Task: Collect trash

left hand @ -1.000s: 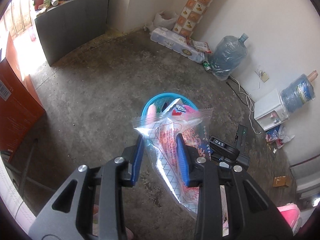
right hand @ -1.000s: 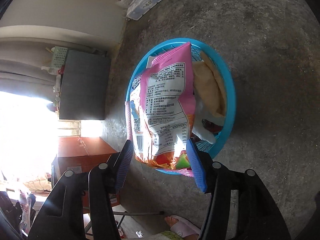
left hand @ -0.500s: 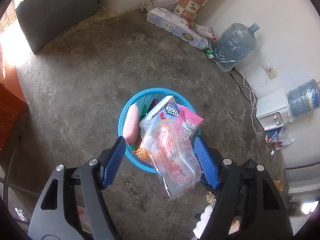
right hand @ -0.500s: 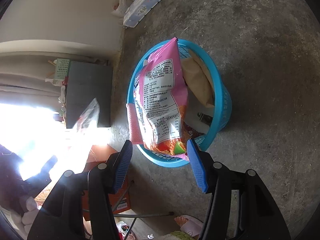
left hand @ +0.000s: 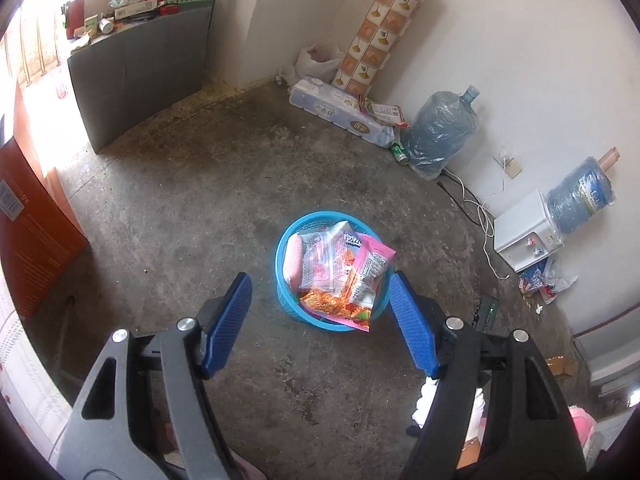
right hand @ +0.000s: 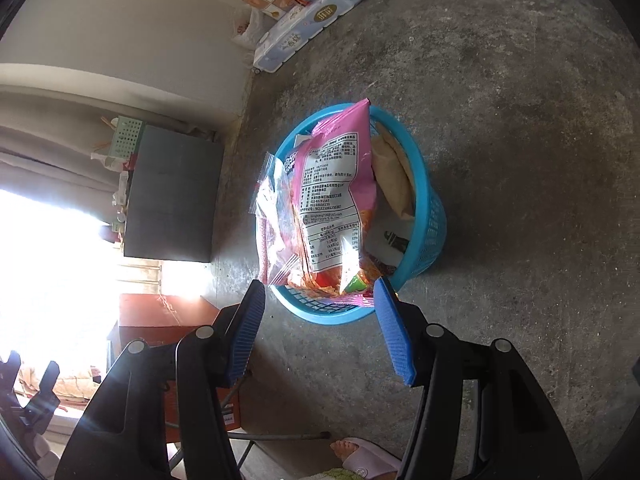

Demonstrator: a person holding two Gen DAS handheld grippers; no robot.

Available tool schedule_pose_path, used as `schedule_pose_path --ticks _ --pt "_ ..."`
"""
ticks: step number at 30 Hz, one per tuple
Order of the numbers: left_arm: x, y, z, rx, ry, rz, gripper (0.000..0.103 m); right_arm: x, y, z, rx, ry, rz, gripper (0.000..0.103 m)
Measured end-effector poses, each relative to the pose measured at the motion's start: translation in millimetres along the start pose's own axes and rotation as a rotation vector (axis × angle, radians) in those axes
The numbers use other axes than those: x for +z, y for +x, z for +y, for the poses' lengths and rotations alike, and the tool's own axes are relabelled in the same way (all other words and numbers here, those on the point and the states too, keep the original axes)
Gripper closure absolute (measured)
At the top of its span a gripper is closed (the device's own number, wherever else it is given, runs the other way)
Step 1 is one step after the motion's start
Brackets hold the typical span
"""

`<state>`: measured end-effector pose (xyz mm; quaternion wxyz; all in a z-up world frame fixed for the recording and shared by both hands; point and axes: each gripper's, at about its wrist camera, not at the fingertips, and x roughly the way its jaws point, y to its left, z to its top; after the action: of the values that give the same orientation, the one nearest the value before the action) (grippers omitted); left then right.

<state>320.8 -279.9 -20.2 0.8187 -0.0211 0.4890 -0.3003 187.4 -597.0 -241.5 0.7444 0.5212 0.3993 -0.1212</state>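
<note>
A blue plastic basket (left hand: 290,301) stands on the concrete floor, heaped with wrappers. A clear zip bag (left hand: 320,258) lies on top beside a pink snack bag (left hand: 370,270) and a pink roll (left hand: 294,258). My left gripper (left hand: 320,312) is open and empty, high above the basket. In the right wrist view the basket (right hand: 430,216) holds the pink snack bag (right hand: 334,200) and the clear zip bag (right hand: 274,216). My right gripper (right hand: 320,324) is open and empty, just short of the basket's near rim.
A grey cabinet (left hand: 140,68) stands at the back left. An orange box (left hand: 32,216) is on the left. Tissue packs (left hand: 340,110), a water jug (left hand: 440,132), a green can (left hand: 399,151) and a white dispenser (left hand: 524,236) line the wall. A sandalled foot (right hand: 360,454) is near.
My left gripper opened and let go of the clear zip bag, which dropped into the basket. The left gripper then rose away. The right gripper stayed open near the basket.
</note>
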Motion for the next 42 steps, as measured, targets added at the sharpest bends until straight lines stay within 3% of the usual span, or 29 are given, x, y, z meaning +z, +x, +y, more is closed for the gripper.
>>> schedule_pose_path --ticks 3,8,11,15,19,22,27,32,37,42 --pt "-16.8 -49.3 2.6 0.018 0.025 -0.070 0.032 -11.7 -34.3 21.5 -0.032 -0.097 -0.053 0.048" --pt "-56.3 -122.5 14.9 0.053 -0.025 -0.195 0.019 -52.8 -97.9 87.9 -0.058 -0.349 -0.156 0.048" --pt "-83.3 -158.0 24.1 0.107 -0.072 -0.257 0.011 -89.4 -136.2 139.1 -0.065 -0.551 -0.249 0.036" --pt "-122.5 -200.3 32.1 0.236 -0.144 -0.340 0.009 -143.2 -188.5 196.0 -0.041 -0.764 -0.410 0.010" --pt "-157.2 -227.9 29.5 0.357 -0.171 -0.379 0.009 -194.1 -230.5 232.3 0.004 -0.887 -0.518 0.006" --pt "-185.8 -242.4 27.3 0.399 -0.177 -0.398 0.009 -227.4 -248.7 248.4 0.022 -0.959 -0.516 0.006" --pt "-232.0 -257.9 28.5 0.492 -0.246 -0.416 0.009 -285.0 -260.5 260.2 -0.039 -1.090 -0.505 0.006" --pt "-261.7 -261.7 48.4 0.585 -0.309 -0.321 0.009 -330.2 -243.9 264.6 -0.110 -1.191 -0.387 0.006" --pt "-286.8 -269.8 67.5 0.608 -0.403 -0.281 0.009 -350.1 -218.1 259.0 -0.190 -1.214 -0.237 0.006" --pt "-297.1 -271.1 71.1 0.629 -0.427 -0.258 0.009 -348.0 -213.6 252.3 -0.221 -1.202 -0.197 0.006"
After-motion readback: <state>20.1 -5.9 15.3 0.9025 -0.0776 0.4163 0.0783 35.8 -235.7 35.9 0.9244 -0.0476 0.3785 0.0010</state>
